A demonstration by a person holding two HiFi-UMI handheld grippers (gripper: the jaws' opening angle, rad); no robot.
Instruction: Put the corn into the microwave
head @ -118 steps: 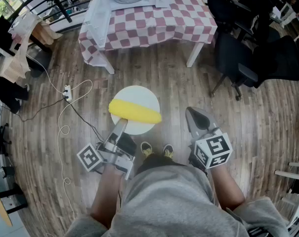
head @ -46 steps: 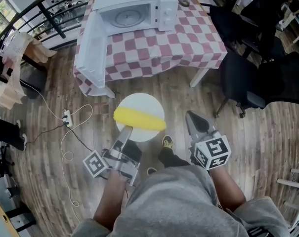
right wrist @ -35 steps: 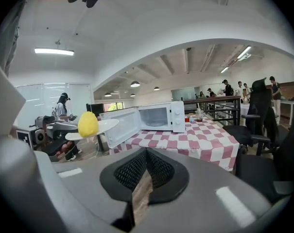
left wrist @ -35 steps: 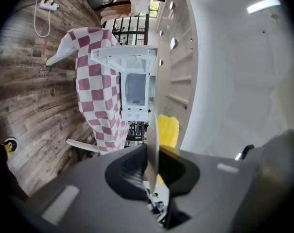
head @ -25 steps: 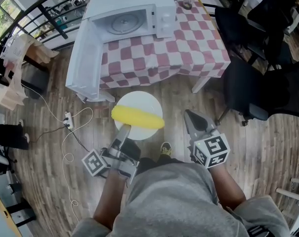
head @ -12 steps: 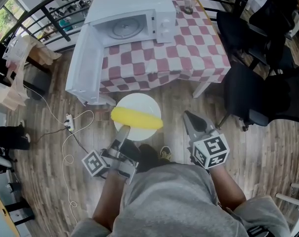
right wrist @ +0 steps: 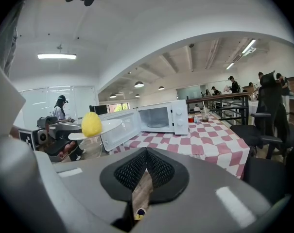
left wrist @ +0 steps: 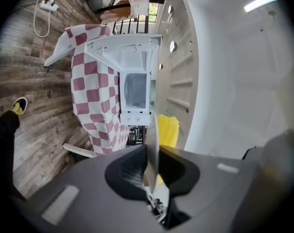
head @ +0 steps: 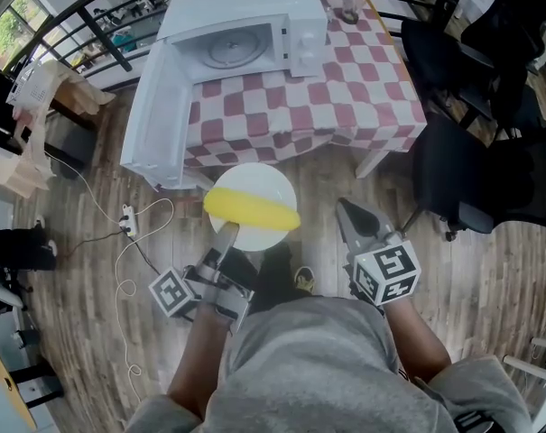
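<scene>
Your left gripper (head: 227, 233) clenched the plate (head: 254, 179) by its rim, the corn (head: 252, 210) lying on it. Your right gripper (head: 349, 215) was closed and empty. The microwave (head: 245, 30) stood open.

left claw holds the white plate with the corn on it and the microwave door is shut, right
Not quite. The microwave has its door wide open, swung out to the left, as the head view shows. The rest holds: the left claw grips the white plate by its rim, and the corn lies on it.
</scene>
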